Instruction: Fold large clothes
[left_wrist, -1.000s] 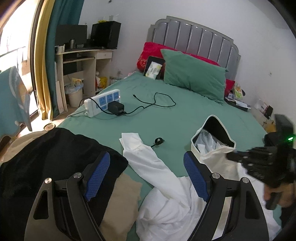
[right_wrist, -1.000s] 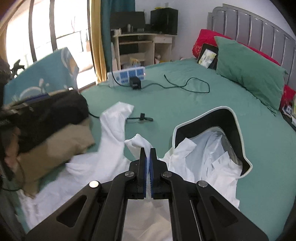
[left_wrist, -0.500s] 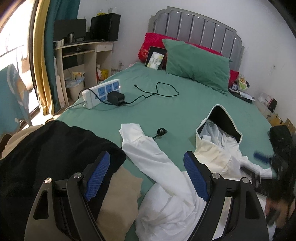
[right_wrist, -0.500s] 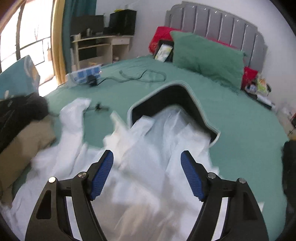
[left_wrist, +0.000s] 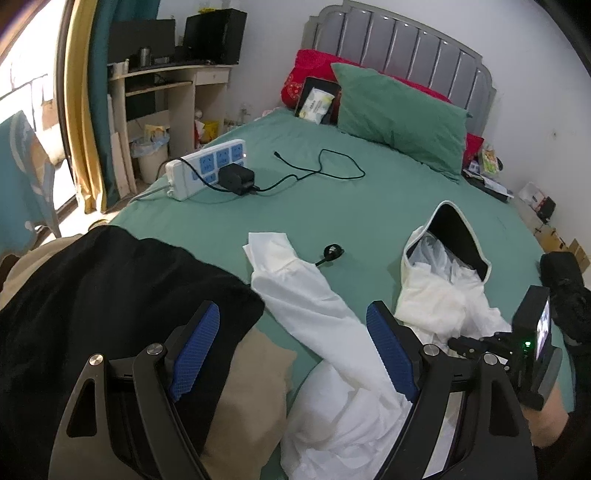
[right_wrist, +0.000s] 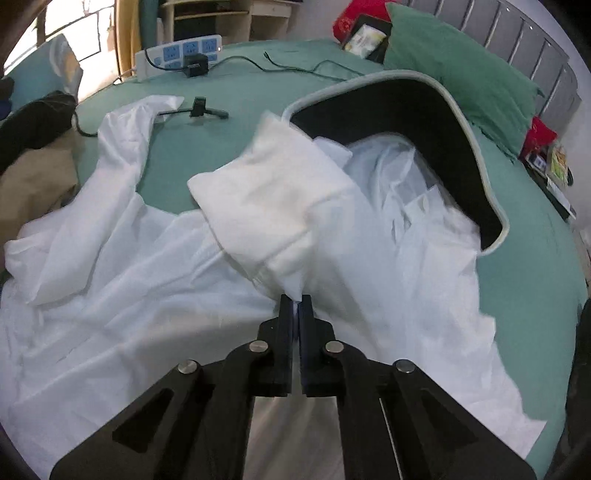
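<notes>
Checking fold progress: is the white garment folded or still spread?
Not folded: white garment lies crumpled across the bed; right gripper pinches one sleeve.

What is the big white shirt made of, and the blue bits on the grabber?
The white shirt looks like thin, matte woven cloth: it crumples into soft folds. The blue pads on the left gripper look like rubber with a bumpy, grippy texture, though that is a guess.

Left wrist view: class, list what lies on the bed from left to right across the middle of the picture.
Black garment → white power strip → white sleeve → small black clip → black white-edged hood.
</notes>
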